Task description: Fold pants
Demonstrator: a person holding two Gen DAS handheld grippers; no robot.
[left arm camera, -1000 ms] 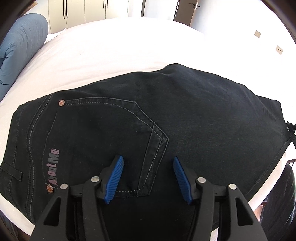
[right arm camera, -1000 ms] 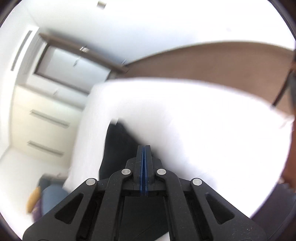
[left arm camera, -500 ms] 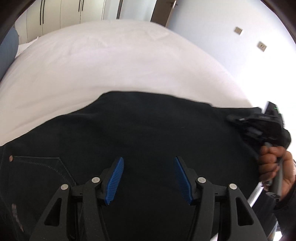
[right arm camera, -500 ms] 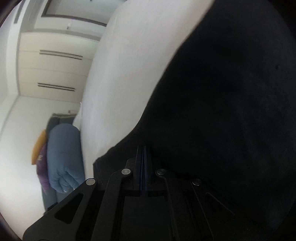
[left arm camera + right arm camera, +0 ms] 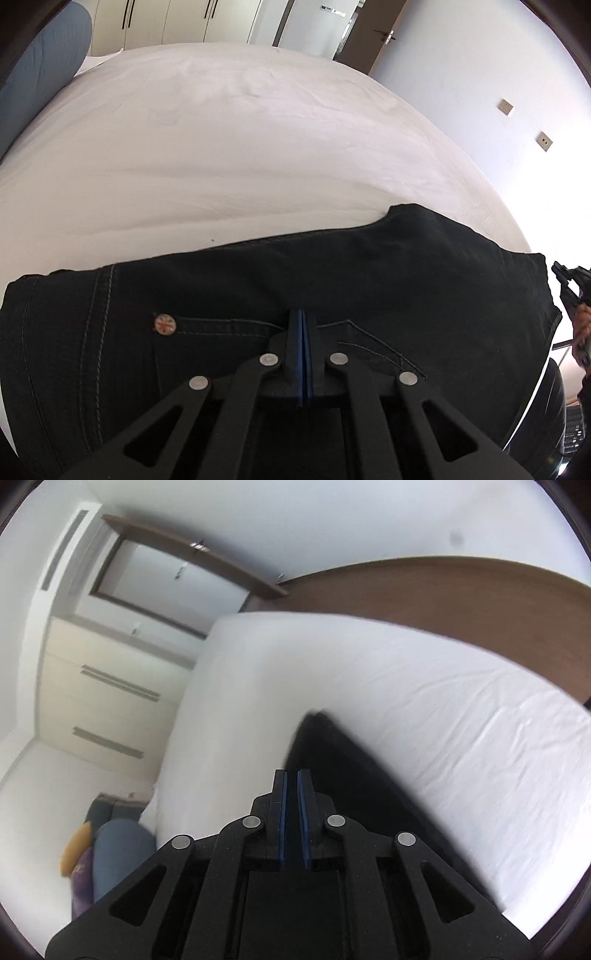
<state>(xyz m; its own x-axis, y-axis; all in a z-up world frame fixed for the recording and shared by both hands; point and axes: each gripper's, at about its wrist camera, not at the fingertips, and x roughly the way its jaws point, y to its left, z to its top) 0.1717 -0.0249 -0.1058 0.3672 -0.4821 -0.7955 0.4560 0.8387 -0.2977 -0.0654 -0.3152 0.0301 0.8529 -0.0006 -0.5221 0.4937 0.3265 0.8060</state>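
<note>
Black jeans (image 5: 332, 280) lie folded on the white bed (image 5: 258, 140), with a metal rivet (image 5: 164, 324) and pocket stitching showing. My left gripper (image 5: 303, 317) is shut, its blue pads pressed together just above the pocket seam; I cannot tell if cloth is pinched. In the right wrist view the jeans (image 5: 343, 753) show as a dark wedge on the bed (image 5: 443, 701). My right gripper (image 5: 293, 775) is over their edge, its pads a narrow slit apart with nothing visibly between them. The right gripper also shows at the left view's right edge (image 5: 570, 284).
A blue cushion (image 5: 40, 74) lies at the bed's left end. Cream wardrobe doors (image 5: 166, 22) and a door stand beyond the bed. A brown headboard (image 5: 461, 590) runs along the bed's far side. Blue and yellow cushions (image 5: 110, 849) sit on the floor side.
My left gripper has gone from wide open to shut and swung back over the pocket. My right gripper has lifted off the dark cloth and its pads have parted slightly.
</note>
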